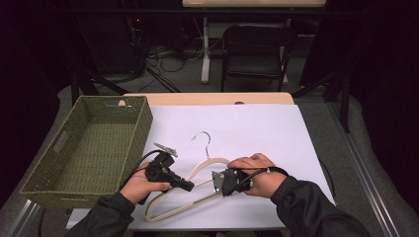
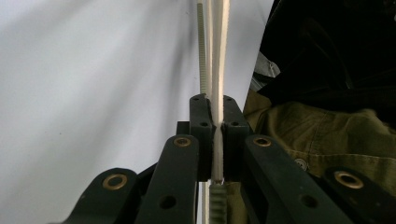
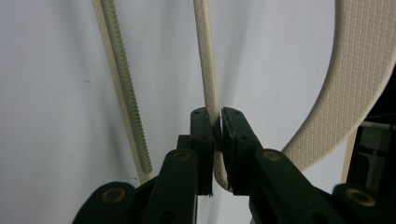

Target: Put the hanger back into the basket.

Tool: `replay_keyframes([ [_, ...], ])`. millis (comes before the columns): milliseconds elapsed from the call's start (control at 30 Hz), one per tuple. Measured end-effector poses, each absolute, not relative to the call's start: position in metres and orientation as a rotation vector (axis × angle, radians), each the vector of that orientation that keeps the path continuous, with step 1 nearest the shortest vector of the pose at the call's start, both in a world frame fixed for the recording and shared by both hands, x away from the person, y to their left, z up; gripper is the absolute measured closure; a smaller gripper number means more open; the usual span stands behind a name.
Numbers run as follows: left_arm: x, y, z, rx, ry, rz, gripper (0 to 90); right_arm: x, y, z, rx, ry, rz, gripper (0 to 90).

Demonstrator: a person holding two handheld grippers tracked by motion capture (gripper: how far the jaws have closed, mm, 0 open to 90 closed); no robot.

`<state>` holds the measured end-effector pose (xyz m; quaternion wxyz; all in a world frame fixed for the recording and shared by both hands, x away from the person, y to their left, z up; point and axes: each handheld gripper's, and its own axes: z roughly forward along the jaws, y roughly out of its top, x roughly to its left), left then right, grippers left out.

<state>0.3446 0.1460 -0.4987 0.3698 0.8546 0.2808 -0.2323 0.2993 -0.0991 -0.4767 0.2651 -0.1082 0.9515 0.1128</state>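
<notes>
Cream-coloured hanger (image 1: pixel 197 187) lies on the white sheet (image 1: pixel 257 128) near you, right of the green basket (image 1: pixel 89 148). Your left gripper (image 2: pixel 217 140) pinches its edge, perhaps the lower bar; your right gripper (image 3: pixel 217 140) clamps a thin arm.

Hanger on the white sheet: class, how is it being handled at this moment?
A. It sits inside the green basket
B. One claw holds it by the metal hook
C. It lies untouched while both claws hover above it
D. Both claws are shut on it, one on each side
D: the left claw pinches the cream hanger between its jaws, and the right claw clamps another thin part of it.
</notes>
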Motion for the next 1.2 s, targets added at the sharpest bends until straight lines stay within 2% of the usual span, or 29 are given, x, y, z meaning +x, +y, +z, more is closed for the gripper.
replay_keyframes([
  [233, 0.344, 0.148, -0.497, 2.183, 0.709, -0.598, 87.2, 0.301, -0.100, -0.477, -0.275, 2.570, 0.354, 81.3],
  [433, 0.344, 0.152, -0.495, 2.164, 0.742, -0.548, 87.3, 0.302, -0.102, -0.474, -0.243, 2.547, 0.415, 63.3],
  [633, 0.343, 0.158, -0.491, 2.132, 0.769, -0.506, 87.3, 0.303, -0.108, -0.471, -0.194, 2.529, 0.456, 52.8],
  [1000, 0.341, 0.168, -0.485, 2.080, 0.804, -0.434, 87.4, 0.305, -0.112, -0.466, -0.148, 2.509, 0.506, 48.7],
  [1200, 0.327, 0.180, -0.464, 2.041, 0.827, -0.250, 87.3, 0.304, -0.121, -0.463, -0.097, 2.502, 0.533, 44.8],
])
